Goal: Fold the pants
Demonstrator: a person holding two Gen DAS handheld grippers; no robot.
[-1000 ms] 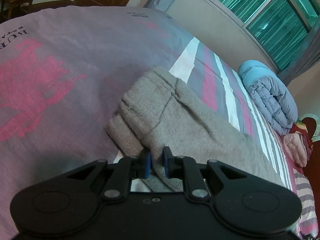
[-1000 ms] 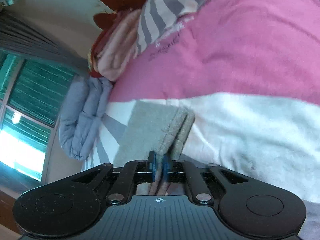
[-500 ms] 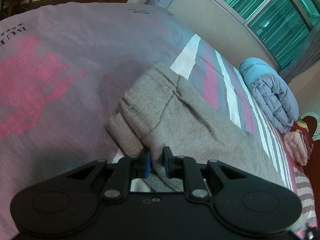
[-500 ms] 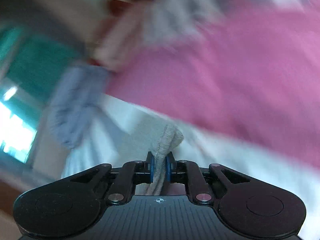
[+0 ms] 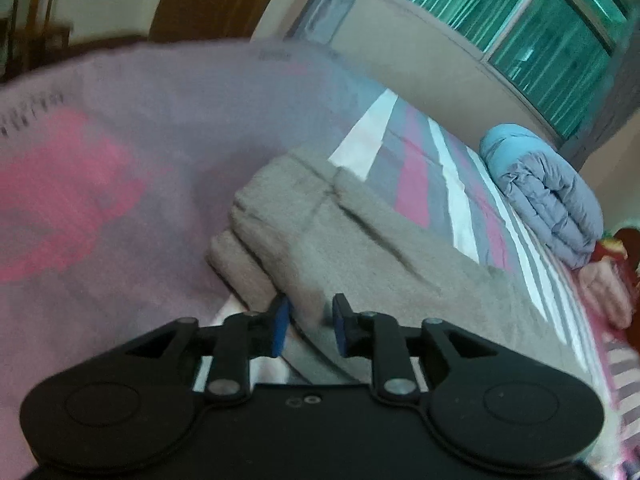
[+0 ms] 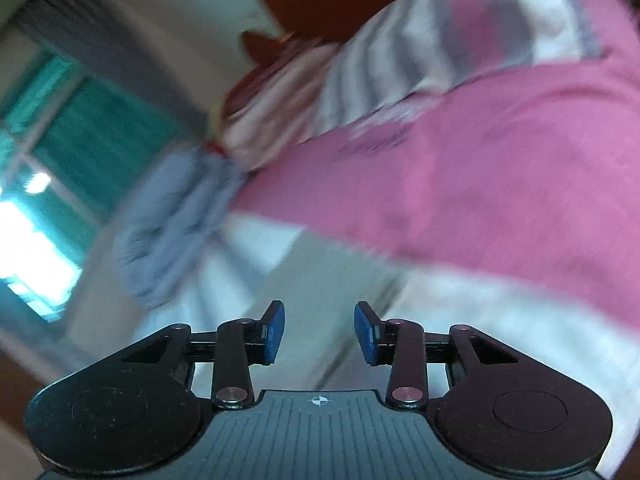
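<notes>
Grey fleece pants (image 5: pixel 344 240) lie folded lengthwise on the bed, the waistband end toward the left in the left wrist view. My left gripper (image 5: pixel 308 326) sits at the near edge of the pants with its jaws parted; cloth lies between the blue pads (image 5: pixel 280 328), loose. My right gripper (image 6: pixel 319 332) is open and empty above the blurred leg end of the pants (image 6: pixel 320 280).
The bed has a pink, grey and white striped cover (image 5: pixel 416 176). A rolled blue-grey quilt (image 5: pixel 544 196) lies near the window wall, with pink bedding (image 5: pixel 604 292) beside it. A green-curtained window (image 5: pixel 520 28) and a wooden door (image 5: pixel 208 0) stand behind.
Both grippers have opened. The right one let go of the pants' leg end, which dropped back to the bed; the left one's pads have spread off the cloth edge.
</notes>
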